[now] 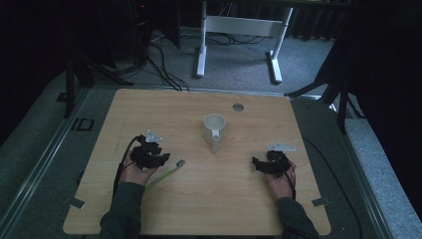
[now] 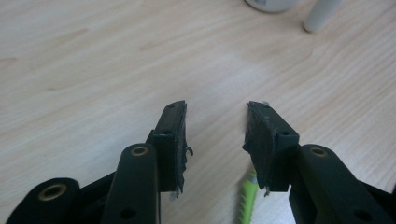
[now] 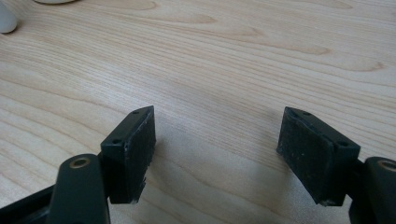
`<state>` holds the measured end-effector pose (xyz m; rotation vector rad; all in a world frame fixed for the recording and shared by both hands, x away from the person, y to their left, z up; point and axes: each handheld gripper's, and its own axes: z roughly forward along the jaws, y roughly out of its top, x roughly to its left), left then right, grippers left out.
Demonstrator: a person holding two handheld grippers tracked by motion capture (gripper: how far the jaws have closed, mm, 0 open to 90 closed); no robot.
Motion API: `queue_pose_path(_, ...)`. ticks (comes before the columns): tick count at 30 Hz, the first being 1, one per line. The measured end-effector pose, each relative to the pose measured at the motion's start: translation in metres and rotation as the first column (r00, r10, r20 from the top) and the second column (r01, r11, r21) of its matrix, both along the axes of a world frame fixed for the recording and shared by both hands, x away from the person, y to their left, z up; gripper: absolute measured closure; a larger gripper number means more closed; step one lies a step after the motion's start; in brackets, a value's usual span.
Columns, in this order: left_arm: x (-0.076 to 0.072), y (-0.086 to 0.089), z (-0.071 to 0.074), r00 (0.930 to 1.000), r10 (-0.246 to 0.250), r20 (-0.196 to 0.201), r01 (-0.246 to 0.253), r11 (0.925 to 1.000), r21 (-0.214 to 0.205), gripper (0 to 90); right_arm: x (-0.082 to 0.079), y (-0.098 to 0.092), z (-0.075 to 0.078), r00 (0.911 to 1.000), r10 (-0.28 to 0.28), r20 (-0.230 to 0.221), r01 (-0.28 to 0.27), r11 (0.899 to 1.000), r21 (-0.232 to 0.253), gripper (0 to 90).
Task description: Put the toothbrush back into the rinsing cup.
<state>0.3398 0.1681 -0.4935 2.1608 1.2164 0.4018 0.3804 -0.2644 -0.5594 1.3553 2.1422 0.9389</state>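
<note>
A: Start with the biggest thing?

B: The table (image 1: 199, 194), pale wood with rounded corners, on a grey floor (image 1: 239, 64). A small round grey disc (image 1: 238, 106) is set into the tabletop near its far edge. Beyond the table stands a white frame (image 1: 239, 30) on two feet, with dark cables (image 1: 164, 69) running across the floor beside it.

A: And on the table?

B: A white mug (image 1: 214, 130), upright and roughly central, a little toward the far side. Its handle points toward the person's side. In the left gripper view its base (image 2: 271, 3) and handle (image 2: 321, 14) sit at the top edge; in the right gripper view they sit at the top left corner (image 3: 7, 18).

A: The hands?

B: The left hand (image 1: 133, 172) holds the left gripper (image 1: 166, 158) left of the mug and nearer the person. The right hand (image 1: 279, 179) holds the right gripper (image 1: 255, 162) right of the mug, also nearer. Both are well apart from the mug.

A: Jaws?

B: Spread on both, with bare wood between them. The left gripper (image 2: 216, 135) shows a moderate gap; the right gripper (image 3: 215, 149) gapes wider.

A: Anything smaller?

B: A green cable (image 1: 166, 173) just beside the left gripper, ending in a small grey plug (image 1: 180, 162) (it also shows as a green strip (image 2: 247, 200) low between the left jaws, lying on the table).
</note>
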Motion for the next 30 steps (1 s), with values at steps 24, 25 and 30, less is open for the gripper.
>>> queue_pose_path(24, -0.0045, -0.006, -0.0065, 0.9942, -0.079, -0.072, 0.084, 0.9941, 0.068, 62.5, 0.0, 0.0, 0.0, 1.0, 0.0, 0.0, 0.0, 1.0, 0.0, 27.2)
queue_pose_path(25, -0.0045, -0.0062, -0.0068, 0.994, -0.081, -0.074, 0.086, 0.9938, 0.071, 62.9, 0.0, 0.0, 0.0, 1.0, 0.0, 0.0, 0.0, 1.0, 0.0, 27.3)
queue_pose_path(30, -0.0047, -0.007, -0.0077, 0.9919, -0.091, -0.089, 0.099, 0.9912, 0.088, 63.6, 0.0, 0.0, 0.0, 1.0, 0.0, 0.0, 0.0, 1.0, 0.0, 27.2)
